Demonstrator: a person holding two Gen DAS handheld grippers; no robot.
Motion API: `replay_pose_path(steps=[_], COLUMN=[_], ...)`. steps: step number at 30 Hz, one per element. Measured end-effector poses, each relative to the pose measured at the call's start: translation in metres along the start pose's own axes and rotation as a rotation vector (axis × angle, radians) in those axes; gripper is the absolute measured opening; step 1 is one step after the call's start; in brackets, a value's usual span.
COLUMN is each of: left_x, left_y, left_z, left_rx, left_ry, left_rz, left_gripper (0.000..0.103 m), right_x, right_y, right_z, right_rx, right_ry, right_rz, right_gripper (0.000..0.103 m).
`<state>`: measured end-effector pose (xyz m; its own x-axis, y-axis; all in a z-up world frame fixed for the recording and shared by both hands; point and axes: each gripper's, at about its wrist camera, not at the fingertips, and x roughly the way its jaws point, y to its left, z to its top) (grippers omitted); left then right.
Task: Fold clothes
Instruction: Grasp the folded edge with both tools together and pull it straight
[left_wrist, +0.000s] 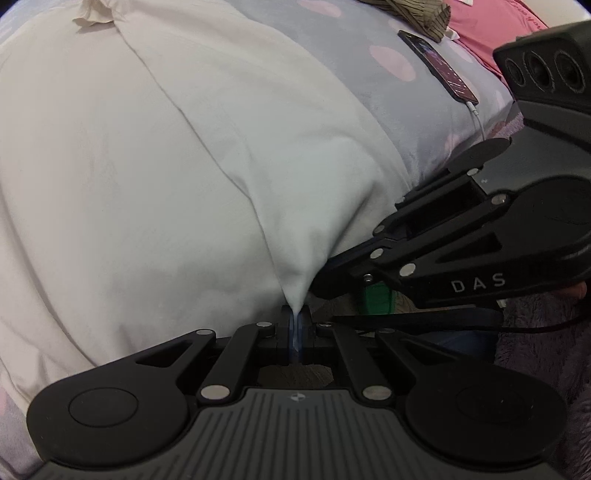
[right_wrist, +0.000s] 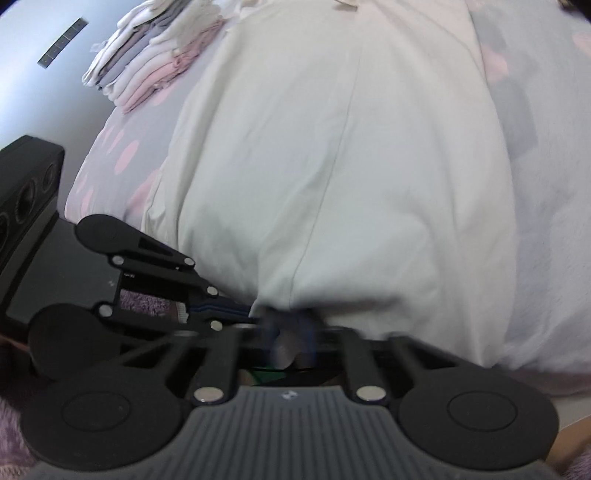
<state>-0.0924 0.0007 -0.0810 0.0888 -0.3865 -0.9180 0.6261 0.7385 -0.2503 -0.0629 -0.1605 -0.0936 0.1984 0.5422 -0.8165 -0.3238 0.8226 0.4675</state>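
Cloth (left_wrist: 155, 192): big, white, spread flat on the bed; long way runs from the near edge up to the far end; one long seam runs the same way.
Near corner: pulled into a point, aimed down at the left gripper.
Far end: bunched in a small knot (left_wrist: 94, 11).
Left gripper (left_wrist: 296, 325): clenched tight on the cloth's corner tip, white cloth pinched between the pads.
Right gripper (right_wrist: 291, 332): blurry, closed on the cloth's near edge, cloth puckered where it goes in; just beside the left gripper.
Bed (left_wrist: 332, 66): grey cover with pink dots, under the cloth.
Phone (left_wrist: 437, 64): dark, flat on the cover, right of the cloth, white cable plugged in its near end.
Pile (right_wrist: 155, 48): folded clothes, white, grey and pink, stacked at the far left of the bed, well apart from the cloth.
Pink cloth (left_wrist: 491, 26): at the far right, past the phone.
Rug (left_wrist: 546, 354): purple, fuzzy, below the bed edge.
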Motion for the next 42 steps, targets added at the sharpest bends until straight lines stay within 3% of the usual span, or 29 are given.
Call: replay_pose_path(steps=[4,8,13,17,19,25,33,35,38,42], left_x=[-0.017,-0.045,-0.054,-0.067,-0.071,-0.052,-0.039,-0.040,-0.042,-0.032], left_y=[-0.005,-0.024,-0.042,-0.050,-0.051,-0.060,-0.059,-0.055,-0.049,-0.046], left_z=[-0.005,-0.011,-0.013,-0.013,-0.011,-0.005,0.001,0.000,-0.001,0.001], left_rx=[-0.012,0.064,0.135,0.122,0.120,0.153,0.114,0.101,0.074,0.078], left_ry=[-0.010,-0.080,-0.130,-0.221,-0.242,-0.184,-0.164,-0.150,-0.137,-0.095], left_rz=[-0.004,-0.001,0.088,0.193,0.094,0.057,0.106,0.131,0.111,0.133], left_gripper=[0.002,0.018,0.019,0.020,0.020,0.020,0.020,0.020,0.020,0.023], right_x=[-0.015,-0.026,-0.046,-0.052,-0.052,-0.056,-0.062,-0.065,-0.068,-0.060], right_y=[0.003,0.009,0.007,0.006,0.004,0.004,0.006,0.007,-0.002,-0.002], right_z=[-0.001,-0.006,-0.007,-0.009,-0.010,-0.007,-0.006,-0.006,-0.006,-0.006], right_rx=[0.001,0.008,0.018,0.024,0.036,0.063,0.087,0.064,0.082,0.050], right_ry=[-0.016,-0.042,-0.067,-0.056,-0.056,-0.093,-0.113,-0.120,-0.134,-0.110], right_rz=[0.004,0.042,0.066,0.037,0.023,0.085,0.236,0.168,0.082,0.045], right_gripper=[0.000,0.000,0.000,0.000,0.000,0.000,0.000,0.000,0.000,0.008])
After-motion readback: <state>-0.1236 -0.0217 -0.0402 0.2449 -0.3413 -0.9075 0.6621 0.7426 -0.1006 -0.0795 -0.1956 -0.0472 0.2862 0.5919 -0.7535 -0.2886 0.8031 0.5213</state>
